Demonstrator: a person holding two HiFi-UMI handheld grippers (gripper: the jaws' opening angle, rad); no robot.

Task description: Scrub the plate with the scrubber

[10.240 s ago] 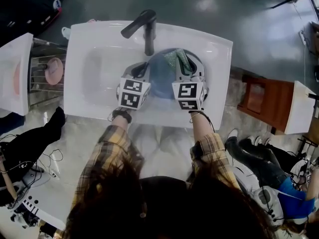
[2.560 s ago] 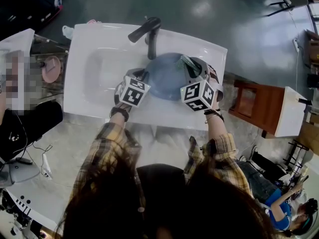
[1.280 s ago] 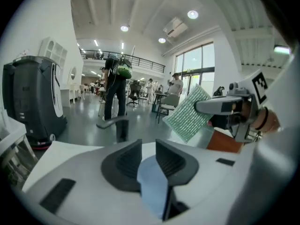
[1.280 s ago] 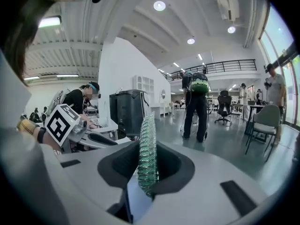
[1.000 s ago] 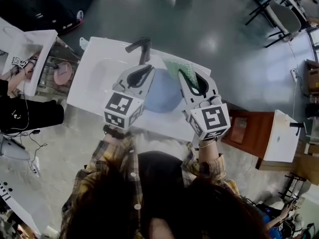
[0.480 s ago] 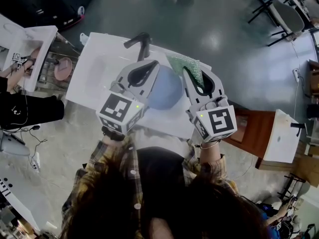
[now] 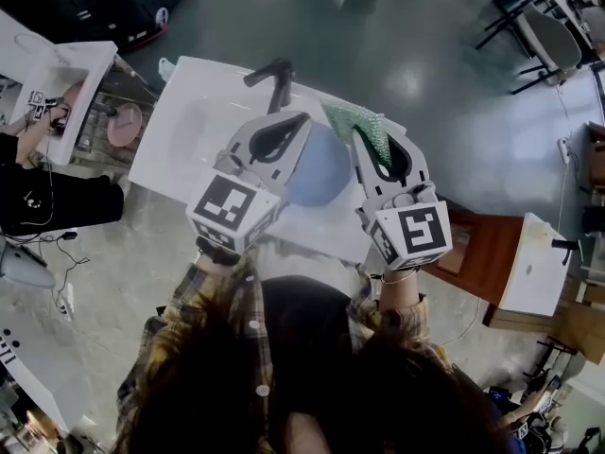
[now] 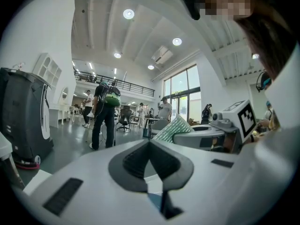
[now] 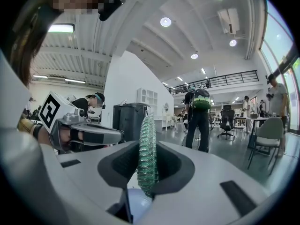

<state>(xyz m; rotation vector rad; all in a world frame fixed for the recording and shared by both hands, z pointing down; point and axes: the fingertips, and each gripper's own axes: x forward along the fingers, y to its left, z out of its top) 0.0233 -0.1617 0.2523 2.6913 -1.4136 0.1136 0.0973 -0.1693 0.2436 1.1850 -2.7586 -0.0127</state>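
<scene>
**Head view and both gripper views.** A grey floor [image 7: 406, 36] is seen open beyond the far edge of the white sink unit [image 7: 184, 135]. The unit's left half is shown bare. Its left edge is flanked by a wire rack [image 7: 95, 130], and a brown wooden stand [image 7: 473, 244] is set just off its right edge.

The blue plate [image 7: 326, 168] is seen in the right half of the sink, below and between the two grippers. Its left rim is hidden behind the left gripper [image 8: 149, 144].

The left gripper is clenched, its jaws pressed together with nothing between them. The right gripper [image 9: 148, 149] is held beside it, the two bodies apart, and is clamped on the green mesh scrubber [image 7: 357, 123]. The scrubber is gripped on edge and projects past the jaw tips toward the sink's far right corner.

The dark faucet [image 7: 274, 76] is seen at the far rim, just beyond the left gripper's tips.
</scene>
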